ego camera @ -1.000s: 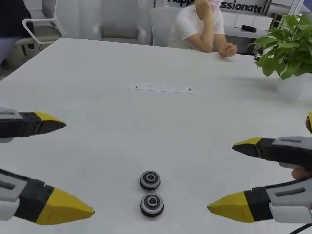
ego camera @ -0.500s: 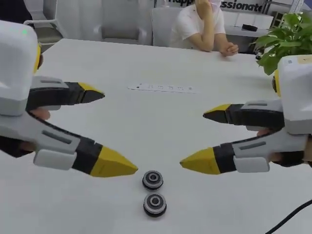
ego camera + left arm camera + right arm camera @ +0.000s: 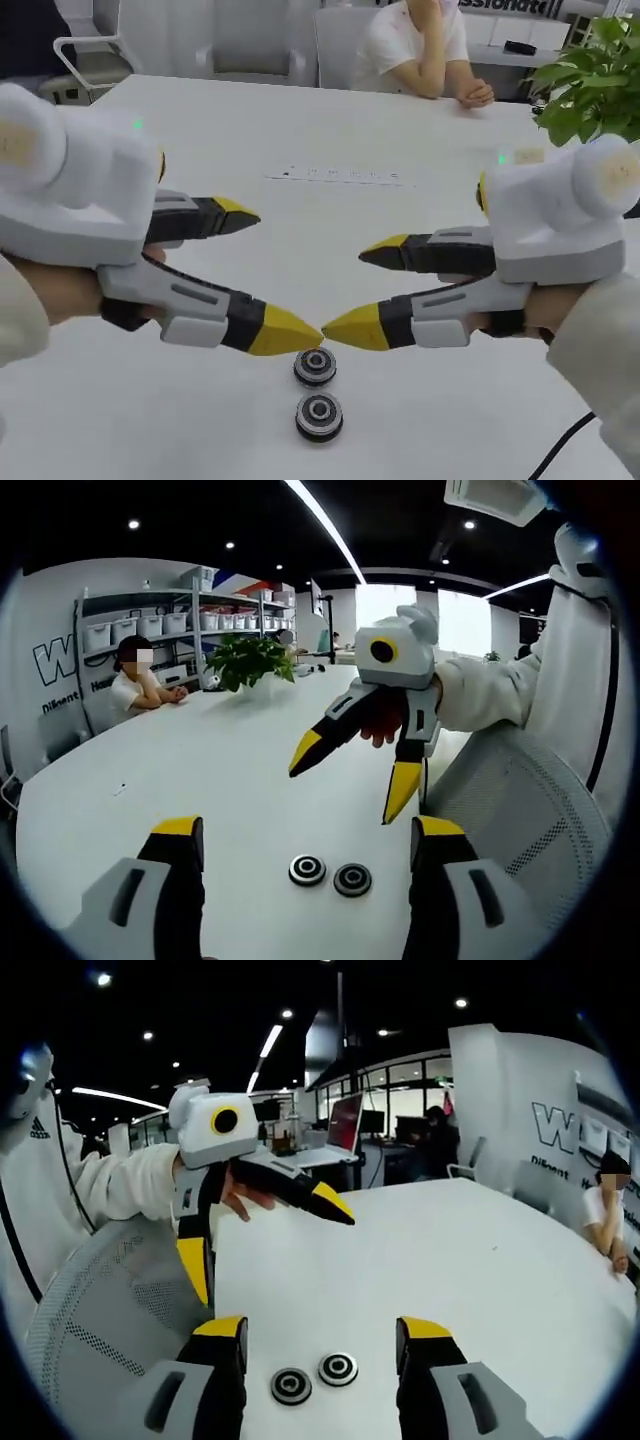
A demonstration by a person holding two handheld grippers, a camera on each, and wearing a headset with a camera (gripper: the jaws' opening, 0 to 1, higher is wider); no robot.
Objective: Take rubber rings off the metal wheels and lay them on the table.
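Note:
Two small metal wheels with black rubber rings lie side by side on the white table: the far wheel and the near wheel. Both grippers hover above them, tips facing each other. My left gripper is open and holds nothing, its lower tip just left of the far wheel. My right gripper is open too, its lower tip nearly meeting the left one. In the left gripper view the wheels lie between my own jaws. In the right gripper view the wheels lie low between the jaws.
A flat socket strip is set into the table's middle. A potted plant stands at the far right. A person sits at the far edge. A black cable crosses the near right corner. A mesh chair stands behind the near edge.
Both grippers have come inward from the sides and now nearly meet tip to tip over the wheels. Neither wheel has moved on the table.

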